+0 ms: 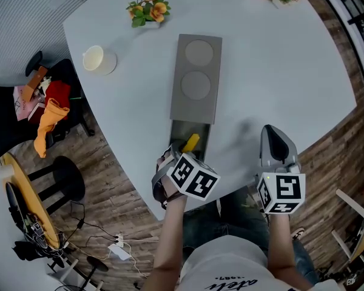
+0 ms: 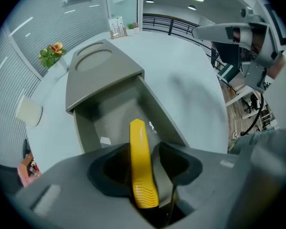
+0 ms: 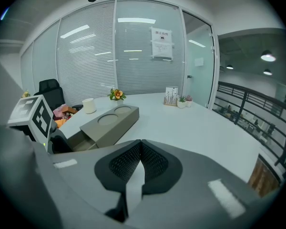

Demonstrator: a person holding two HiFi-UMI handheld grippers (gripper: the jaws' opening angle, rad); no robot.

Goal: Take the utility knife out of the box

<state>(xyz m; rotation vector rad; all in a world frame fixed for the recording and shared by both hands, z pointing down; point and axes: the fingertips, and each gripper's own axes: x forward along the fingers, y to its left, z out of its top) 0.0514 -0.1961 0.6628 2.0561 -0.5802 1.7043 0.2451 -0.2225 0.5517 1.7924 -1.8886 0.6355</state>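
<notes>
L claw (image 2: 145,171) is clenched on the yellow knife (image 2: 139,156). It grips approx mid-body, w/ the ribbed end nearest the camera and the other end sticking out fwd over the open drawer (image 2: 107,123). In the head view the knife sits tilted at the drawer's near end. Can't tell if it touches the drawer floor.

Drawer is pulled out of the grey box (image 1: 196,77) toward the person. Box lid has 2 round recesses, one behind the other. Box lies lengthwise on the white table (image 1: 279,65), w/ the drawer end near the front edge.

R claw (image 3: 139,163) is clenched on nothing, pads pressed together. It hangs over the table's front edge, to the right of the box and apart from it, pointing across the table. L claw's marker cube (image 3: 35,116) shows at the left of the right gripper view.

Also on the table: a cream cup (image 1: 99,59) near the left edge and a small pot of orange flowers (image 1: 148,10) at the far side, both well apart from the box. Black chair (image 1: 12,111) w/ red & orange clothes (image 1: 51,111) stands beside the table.
</notes>
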